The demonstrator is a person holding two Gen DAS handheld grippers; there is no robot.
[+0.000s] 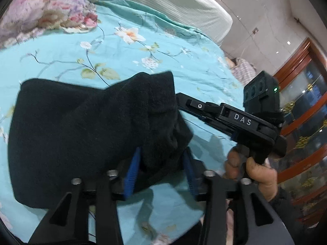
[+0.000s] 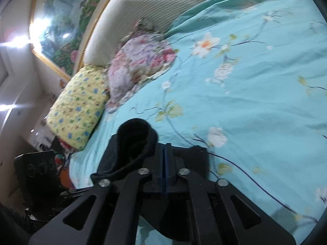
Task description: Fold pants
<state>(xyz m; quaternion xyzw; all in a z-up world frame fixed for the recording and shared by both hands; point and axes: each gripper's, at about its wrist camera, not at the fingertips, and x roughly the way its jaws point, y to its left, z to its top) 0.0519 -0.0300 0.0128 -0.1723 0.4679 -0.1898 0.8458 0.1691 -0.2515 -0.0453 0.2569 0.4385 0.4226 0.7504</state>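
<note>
The black fleece pants (image 1: 85,130) hang bunched above the turquoise flowered bedspread (image 1: 143,53). My left gripper (image 1: 161,173) has its blue pads apart, with a fold of the pants hanging down between them; no clamping shows. My right gripper (image 1: 179,102) reaches in from the right of the left wrist view, its tips buried in the cloth's upper edge. In the right wrist view my right gripper (image 2: 166,169) has its blue pads pressed together, and a rolled black edge of the pants (image 2: 134,138) bulges up beside the left finger.
A pink flowered quilt (image 2: 141,61) and a yellow patterned pillow (image 2: 79,110) lie near the padded headboard (image 2: 155,2). A wooden glass-front cabinet (image 1: 306,102) stands to the right of the bed. A hand (image 1: 259,173) holds the right gripper's handle.
</note>
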